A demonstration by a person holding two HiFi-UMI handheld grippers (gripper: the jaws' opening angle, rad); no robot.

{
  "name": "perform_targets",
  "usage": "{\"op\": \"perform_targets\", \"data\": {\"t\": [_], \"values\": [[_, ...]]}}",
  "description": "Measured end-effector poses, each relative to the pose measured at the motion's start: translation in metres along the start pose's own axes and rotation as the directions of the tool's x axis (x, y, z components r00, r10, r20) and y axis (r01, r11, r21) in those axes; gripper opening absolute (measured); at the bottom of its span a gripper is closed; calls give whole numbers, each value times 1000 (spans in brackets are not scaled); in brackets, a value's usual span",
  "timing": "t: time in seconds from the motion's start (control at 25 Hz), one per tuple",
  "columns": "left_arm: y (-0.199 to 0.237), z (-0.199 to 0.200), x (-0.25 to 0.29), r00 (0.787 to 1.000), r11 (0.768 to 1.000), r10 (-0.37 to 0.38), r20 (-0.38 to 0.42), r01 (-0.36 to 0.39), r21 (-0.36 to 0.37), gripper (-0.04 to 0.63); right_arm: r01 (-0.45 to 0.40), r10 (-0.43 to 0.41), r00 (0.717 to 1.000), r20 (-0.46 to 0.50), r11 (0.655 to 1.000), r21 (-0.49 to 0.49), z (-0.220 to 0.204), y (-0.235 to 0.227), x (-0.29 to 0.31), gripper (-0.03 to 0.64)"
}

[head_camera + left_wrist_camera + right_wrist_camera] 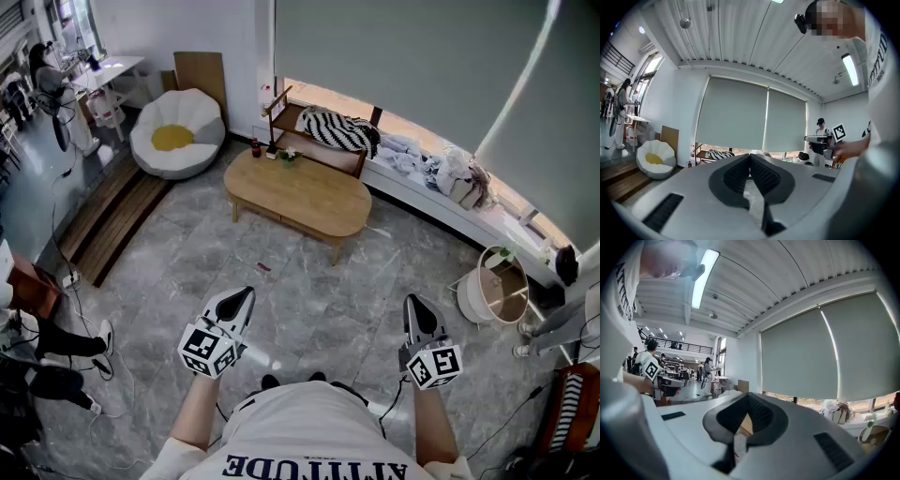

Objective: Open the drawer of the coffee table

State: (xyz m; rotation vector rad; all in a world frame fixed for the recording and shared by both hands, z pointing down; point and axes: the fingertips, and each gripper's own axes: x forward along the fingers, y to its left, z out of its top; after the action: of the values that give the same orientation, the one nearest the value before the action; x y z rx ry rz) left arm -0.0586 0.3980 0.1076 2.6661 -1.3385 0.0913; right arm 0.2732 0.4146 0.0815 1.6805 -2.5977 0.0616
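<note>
An oval wooden coffee table stands on the grey stone floor, well ahead of me in the head view. From here I cannot make out its drawer. My left gripper and right gripper are held close to my body, pointing towards the table and far short of it. In the left gripper view the jaws meet at their tips with nothing between them. The right gripper looks the same in its own view: tips together and empty.
Small bottles and a little plant stand on the table's far end. Behind it are a wooden seat with a striped cushion and a window ledge piled with clothes. A white beanbag sits at back left, a round white side table at right.
</note>
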Motion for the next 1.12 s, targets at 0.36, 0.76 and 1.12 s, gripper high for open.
{"op": "perform_targets", "data": {"t": [0.36, 0.76, 1.12], "values": [[-2, 5, -2, 1000, 1000, 3, -3, -3, 0, 20, -5, 5, 1000, -1, 1000, 5, 4, 1, -2, 17], [-10, -5, 1, 1000, 1000, 1, -16, -2, -4, 20, -13, 13, 1000, -7, 999, 37, -3, -4, -6, 17], [-31, -14, 8, 999, 1000, 9, -34, -9, -6, 20, -19, 21, 999, -35, 998, 56, -17, -21, -18, 18]]}}
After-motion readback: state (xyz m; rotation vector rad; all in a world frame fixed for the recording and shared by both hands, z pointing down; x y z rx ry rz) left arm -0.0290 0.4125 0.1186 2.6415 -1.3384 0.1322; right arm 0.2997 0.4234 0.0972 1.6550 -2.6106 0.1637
